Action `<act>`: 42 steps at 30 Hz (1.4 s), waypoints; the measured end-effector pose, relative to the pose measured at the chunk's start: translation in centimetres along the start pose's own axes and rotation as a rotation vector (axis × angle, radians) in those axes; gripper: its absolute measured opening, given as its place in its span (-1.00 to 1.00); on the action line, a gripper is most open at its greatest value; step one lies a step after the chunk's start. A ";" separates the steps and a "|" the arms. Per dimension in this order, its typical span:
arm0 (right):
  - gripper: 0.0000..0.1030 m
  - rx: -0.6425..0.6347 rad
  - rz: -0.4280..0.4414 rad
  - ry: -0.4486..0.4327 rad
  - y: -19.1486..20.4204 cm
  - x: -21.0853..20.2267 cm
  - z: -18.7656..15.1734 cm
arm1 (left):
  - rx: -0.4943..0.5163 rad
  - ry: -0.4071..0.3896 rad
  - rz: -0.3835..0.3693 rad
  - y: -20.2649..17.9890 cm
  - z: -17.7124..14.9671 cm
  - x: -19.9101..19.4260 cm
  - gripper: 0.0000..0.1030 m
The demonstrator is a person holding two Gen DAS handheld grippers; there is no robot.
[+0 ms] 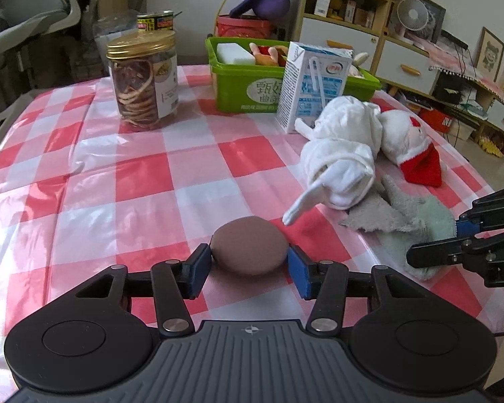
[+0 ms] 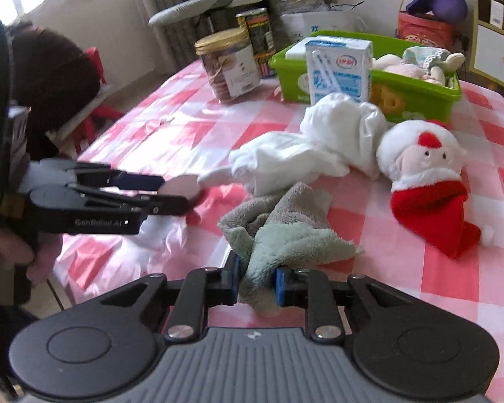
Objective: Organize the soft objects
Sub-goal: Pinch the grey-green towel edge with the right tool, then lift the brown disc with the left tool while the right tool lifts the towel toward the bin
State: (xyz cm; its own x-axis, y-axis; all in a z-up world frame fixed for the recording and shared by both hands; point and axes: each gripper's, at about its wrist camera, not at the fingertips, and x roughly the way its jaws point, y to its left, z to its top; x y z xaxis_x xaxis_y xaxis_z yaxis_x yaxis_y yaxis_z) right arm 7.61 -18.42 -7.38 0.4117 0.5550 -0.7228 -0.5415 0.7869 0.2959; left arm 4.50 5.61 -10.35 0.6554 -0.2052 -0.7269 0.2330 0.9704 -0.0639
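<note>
My left gripper [image 1: 250, 268] is shut on a brown round sponge puff [image 1: 248, 245] resting on the checked tablecloth; both blue pads touch its sides. It also shows in the right wrist view [image 2: 181, 186]. My right gripper [image 2: 256, 282] is shut on a grey-green fluffy towel [image 2: 285, 235], also seen in the left wrist view [image 1: 416, 225]. A white cloth bundle [image 1: 342, 154] and a Santa plush [image 2: 423, 168] lie beyond the towel. A green bin [image 1: 245, 90] with soft toys stands at the back.
A milk carton [image 1: 312, 84] stands in front of the bin. A gold-lidded jar [image 1: 142, 80] and a tin can [image 1: 156, 21] stand at the back left. The table's near edge [image 2: 144, 252] runs below the left gripper. Shelves stand behind at the right.
</note>
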 end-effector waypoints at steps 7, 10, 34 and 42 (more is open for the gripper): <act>-0.12 -0.008 -0.066 0.002 0.1 -0.5 -0.1 | 0.019 0.000 0.013 -0.3 -0.1 -0.1 0.14; -0.12 -0.012 -0.084 -0.011 0.2 -0.9 -0.2 | 0.001 0.010 0.018 -0.1 0.0 0.1 0.19; -0.74 -0.197 -0.210 -0.048 2.7 0.7 0.0 | -0.002 -0.049 0.063 -0.7 2.1 -0.7 -0.02; -0.79 -0.113 -0.171 -0.125 1.9 -2.6 1.2 | -0.103 -0.139 0.069 -0.3 5.0 -2.9 -0.02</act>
State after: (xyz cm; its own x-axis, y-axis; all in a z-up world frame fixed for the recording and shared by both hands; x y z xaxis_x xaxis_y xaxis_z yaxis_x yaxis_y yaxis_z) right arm 6.38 -18.02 -4.18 0.5880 0.4507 -0.6717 -0.5316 0.8412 0.0990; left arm 6.11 5.25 -4.84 0.7617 -0.1464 -0.6312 0.1136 0.9892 -0.0923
